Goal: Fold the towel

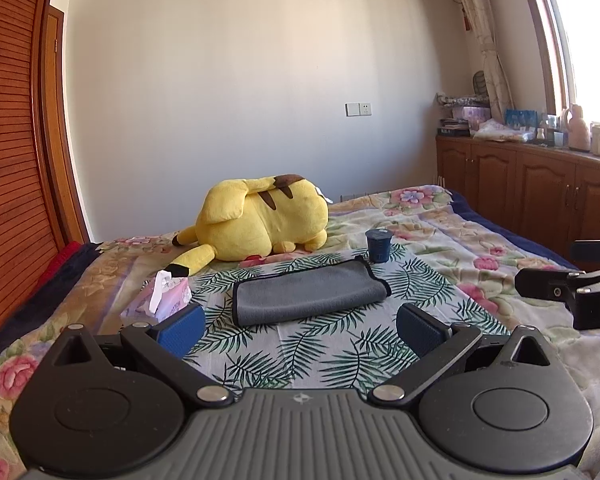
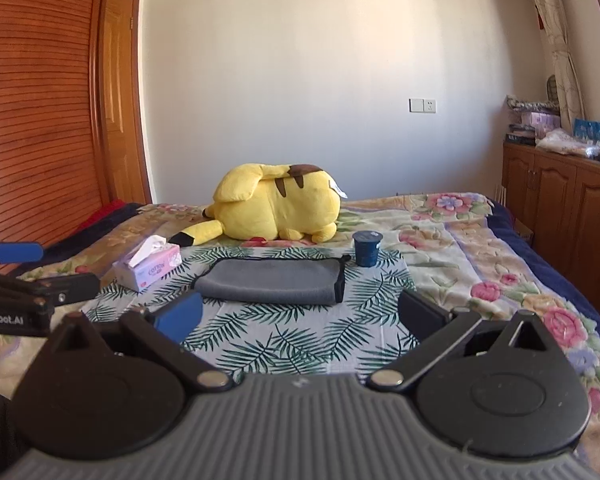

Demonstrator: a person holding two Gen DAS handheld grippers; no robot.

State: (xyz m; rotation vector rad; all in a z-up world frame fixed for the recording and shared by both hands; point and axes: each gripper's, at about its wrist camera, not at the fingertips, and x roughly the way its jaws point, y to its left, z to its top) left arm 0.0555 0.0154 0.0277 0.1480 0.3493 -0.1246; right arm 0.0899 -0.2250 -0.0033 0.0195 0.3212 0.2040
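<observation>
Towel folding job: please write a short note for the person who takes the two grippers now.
Left gripper: open, holds nothing, apart from the towel.
Right gripper: open, holds nothing, also short of it.
Grey towel: lies folded on the leaf-print cloth, between the tissue box and the dark cup.
Done: at least one fold shows.
Left: judge if another fold is wanted; otherwise probably nothing.

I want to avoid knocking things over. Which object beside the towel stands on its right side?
The dark blue cup, upright just past the grey towel's right end. The pink tissue box sits off its left end instead.
</observation>
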